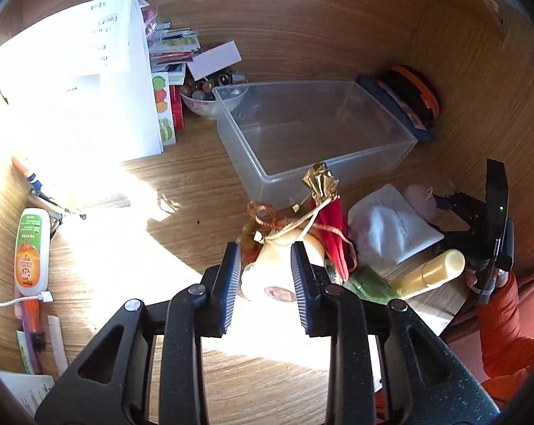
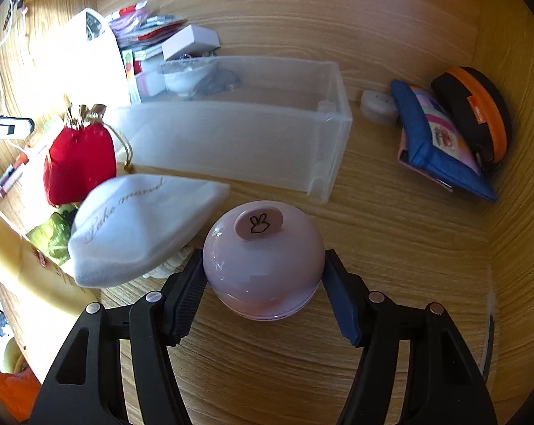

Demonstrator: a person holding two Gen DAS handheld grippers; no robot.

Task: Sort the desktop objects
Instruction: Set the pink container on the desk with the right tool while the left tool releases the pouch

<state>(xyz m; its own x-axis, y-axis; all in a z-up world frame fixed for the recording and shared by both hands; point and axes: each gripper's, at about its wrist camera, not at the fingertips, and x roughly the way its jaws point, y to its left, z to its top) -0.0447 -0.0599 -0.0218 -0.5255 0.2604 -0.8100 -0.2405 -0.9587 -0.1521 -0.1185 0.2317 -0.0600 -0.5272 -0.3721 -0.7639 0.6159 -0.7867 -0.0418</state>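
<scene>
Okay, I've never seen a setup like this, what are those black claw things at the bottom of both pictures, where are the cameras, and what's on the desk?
No robot here: a person holds a black two-finger gripper in each hand. Each picture comes from a wide-angle camera on one gripper, looking forward along its fingers.

In the left-hand view, the left gripper has its fingers either side of a pale drawstring pouch; whether they press on it I cannot tell. The other gripper shows at the right edge.

In the right-hand view, the right gripper is closed on a round pink domed gadget with a bunny mark.

On the wooden desk lie an empty clear plastic box, a red pouch with gold trim, a white cloth pouch and a blue zip case.
</scene>
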